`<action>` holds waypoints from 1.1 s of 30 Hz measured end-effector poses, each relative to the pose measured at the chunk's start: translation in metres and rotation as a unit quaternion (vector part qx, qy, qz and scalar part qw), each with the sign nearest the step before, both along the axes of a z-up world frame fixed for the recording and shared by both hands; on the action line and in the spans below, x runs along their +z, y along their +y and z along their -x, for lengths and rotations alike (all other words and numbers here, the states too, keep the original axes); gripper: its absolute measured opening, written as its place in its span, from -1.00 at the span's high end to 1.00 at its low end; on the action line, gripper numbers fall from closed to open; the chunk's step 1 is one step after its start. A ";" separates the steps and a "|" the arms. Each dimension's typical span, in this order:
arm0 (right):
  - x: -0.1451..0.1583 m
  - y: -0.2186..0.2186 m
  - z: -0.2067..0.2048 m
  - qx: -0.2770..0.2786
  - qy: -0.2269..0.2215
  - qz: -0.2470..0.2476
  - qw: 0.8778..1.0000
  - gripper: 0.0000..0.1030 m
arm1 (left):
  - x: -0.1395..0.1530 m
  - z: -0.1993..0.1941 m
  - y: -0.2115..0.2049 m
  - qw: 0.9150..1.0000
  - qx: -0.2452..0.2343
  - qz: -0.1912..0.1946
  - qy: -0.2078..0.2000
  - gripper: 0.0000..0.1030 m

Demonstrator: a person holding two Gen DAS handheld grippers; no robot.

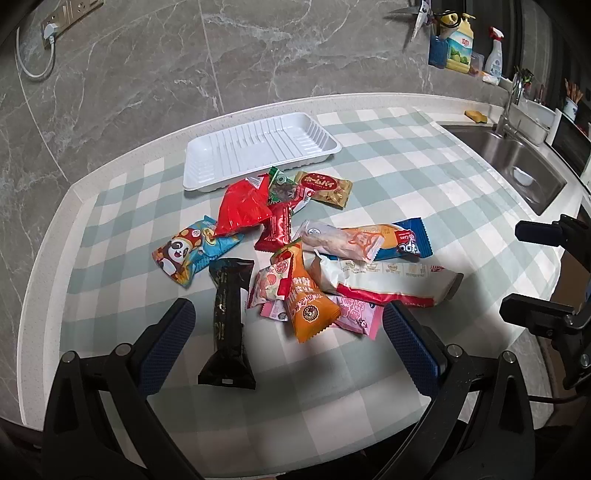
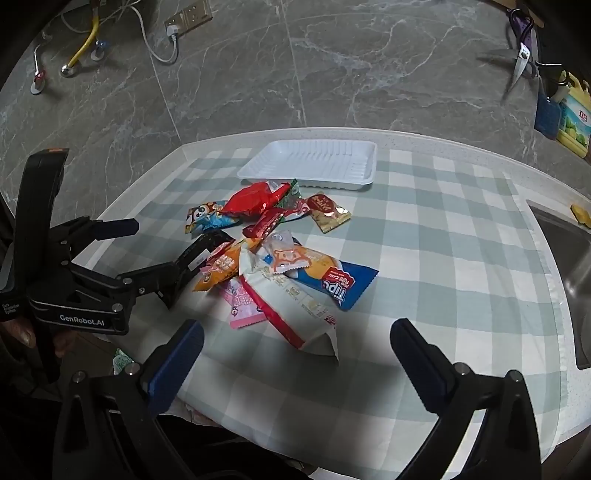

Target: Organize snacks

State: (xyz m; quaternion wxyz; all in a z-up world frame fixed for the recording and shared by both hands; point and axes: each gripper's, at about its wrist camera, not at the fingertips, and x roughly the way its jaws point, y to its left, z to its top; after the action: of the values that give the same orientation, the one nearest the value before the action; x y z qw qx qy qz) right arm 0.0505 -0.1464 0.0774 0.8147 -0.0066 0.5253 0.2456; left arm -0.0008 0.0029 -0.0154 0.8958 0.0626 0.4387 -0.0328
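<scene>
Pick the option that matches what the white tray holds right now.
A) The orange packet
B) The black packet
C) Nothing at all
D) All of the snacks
C: the white tray shows only its bare ribbed bottom, while the black packet, the orange packet and the other snacks lie in a heap on the checked cloth in front of it.

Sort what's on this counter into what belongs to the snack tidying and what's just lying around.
Belongs to the job:
white tray
black snack bar
orange packet
red packet
panda packet
blue Tipo packet

Just lying about:
yellow sponge
spray bottle
scissors
sink
</scene>
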 end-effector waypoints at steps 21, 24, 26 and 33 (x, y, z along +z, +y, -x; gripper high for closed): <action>0.000 0.004 0.000 0.001 0.001 0.003 1.000 -1.00 | -0.007 0.001 -0.002 1.000 0.000 0.007 0.010 -1.00; 0.000 0.004 0.000 0.001 0.001 0.004 1.000 -1.00 | -0.007 0.002 -0.002 1.000 0.001 0.006 0.010 -1.00; 0.000 0.004 0.000 0.001 0.001 0.004 1.000 -1.00 | -0.007 0.002 -0.002 1.000 0.001 0.006 0.011 -1.00; 0.000 0.004 0.000 0.002 0.002 0.005 1.000 -1.00 | -0.009 0.002 -0.001 1.000 0.001 0.007 0.011 -1.00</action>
State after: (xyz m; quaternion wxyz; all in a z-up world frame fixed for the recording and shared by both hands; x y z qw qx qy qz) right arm 0.0508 -0.1426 0.0775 0.8133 -0.0109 0.5279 0.2446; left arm -0.0025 0.0017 -0.0243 0.8912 0.0554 0.4488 -0.0355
